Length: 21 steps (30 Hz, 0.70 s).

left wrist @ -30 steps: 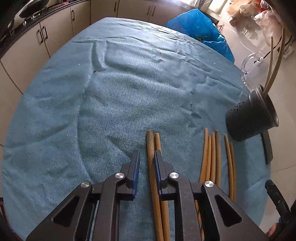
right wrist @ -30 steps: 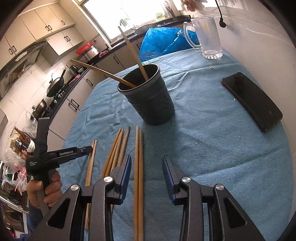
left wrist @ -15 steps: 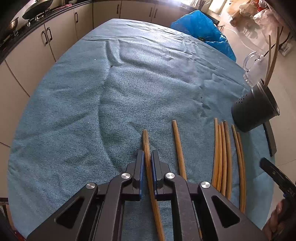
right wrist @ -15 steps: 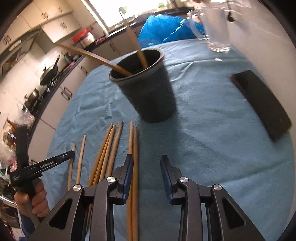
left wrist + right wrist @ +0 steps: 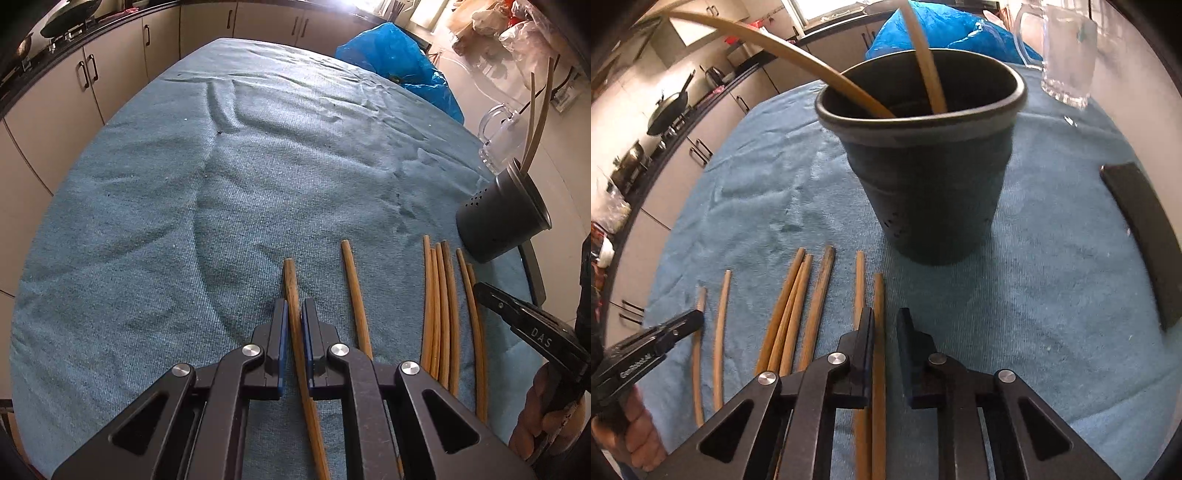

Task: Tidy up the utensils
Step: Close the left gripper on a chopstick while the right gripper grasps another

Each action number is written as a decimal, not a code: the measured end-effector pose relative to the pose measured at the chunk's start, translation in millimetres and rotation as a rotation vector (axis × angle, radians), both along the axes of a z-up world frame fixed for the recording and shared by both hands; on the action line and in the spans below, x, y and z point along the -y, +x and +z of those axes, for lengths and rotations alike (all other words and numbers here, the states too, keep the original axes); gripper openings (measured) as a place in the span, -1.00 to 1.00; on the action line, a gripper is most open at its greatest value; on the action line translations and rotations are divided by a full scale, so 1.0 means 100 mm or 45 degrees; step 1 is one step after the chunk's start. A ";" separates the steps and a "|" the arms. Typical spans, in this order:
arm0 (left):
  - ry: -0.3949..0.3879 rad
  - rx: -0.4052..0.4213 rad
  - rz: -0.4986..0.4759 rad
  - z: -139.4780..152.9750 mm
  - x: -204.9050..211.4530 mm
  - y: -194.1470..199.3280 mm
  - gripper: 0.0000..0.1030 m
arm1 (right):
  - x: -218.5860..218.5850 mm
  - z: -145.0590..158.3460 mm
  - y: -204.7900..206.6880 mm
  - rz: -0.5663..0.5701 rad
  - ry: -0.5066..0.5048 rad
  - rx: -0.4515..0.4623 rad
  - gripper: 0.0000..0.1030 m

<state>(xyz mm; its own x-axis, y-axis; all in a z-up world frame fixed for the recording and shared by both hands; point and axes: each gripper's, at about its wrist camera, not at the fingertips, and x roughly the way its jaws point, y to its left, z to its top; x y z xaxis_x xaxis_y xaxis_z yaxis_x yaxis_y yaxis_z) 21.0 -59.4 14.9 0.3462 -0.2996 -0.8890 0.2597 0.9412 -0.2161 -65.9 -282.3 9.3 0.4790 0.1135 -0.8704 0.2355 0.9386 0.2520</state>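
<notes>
Several brown chopsticks (image 5: 439,295) lie side by side on the blue cloth (image 5: 184,221). My left gripper (image 5: 293,317) is shut on the leftmost chopstick (image 5: 290,280), low over the cloth. A single chopstick (image 5: 352,284) lies just right of it. My right gripper (image 5: 886,325) straddles the rightmost chopstick (image 5: 879,295) with its jaws closing. That stick rests against the left finger, and a gap shows at the right finger. The dark utensil holder (image 5: 931,192) stands right behind, with two pale chopsticks (image 5: 927,66) leaning in it. The left gripper (image 5: 665,336) shows at the lower left.
A black phone (image 5: 1141,229) lies on the cloth to the right of the holder. A glass mug (image 5: 1067,55) and a blue plastic bag (image 5: 942,29) sit at the far edge. Kitchen cabinets (image 5: 55,96) run along the left, beyond the table.
The left gripper closed on one chopstick and drew it left, away from its neighbour. The right gripper moved forward and down toward the holder, its jaws narrowing around the rightmost chopstick.
</notes>
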 end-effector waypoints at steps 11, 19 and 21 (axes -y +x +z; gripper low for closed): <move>0.035 0.052 -0.032 0.06 0.12 -0.01 -0.88 | -0.16 0.08 0.03 0.058 -0.200 0.011 -0.88; -0.095 0.233 0.004 0.68 -0.10 -0.24 -0.88 | 0.15 0.75 -0.62 -0.041 -0.067 0.376 -0.88; -0.123 0.288 0.010 0.86 -0.15 -0.33 -0.88 | 0.18 0.93 -0.81 -0.059 -0.059 0.478 -0.88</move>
<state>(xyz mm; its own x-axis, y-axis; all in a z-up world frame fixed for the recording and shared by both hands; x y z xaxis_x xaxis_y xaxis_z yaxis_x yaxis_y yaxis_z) -12.1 -44.3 100.8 0.5361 -0.3761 -0.7557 0.3048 0.9211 -0.2422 -147.4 -300.6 102.6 0.7690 0.0487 -0.6374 0.1773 0.9417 0.2859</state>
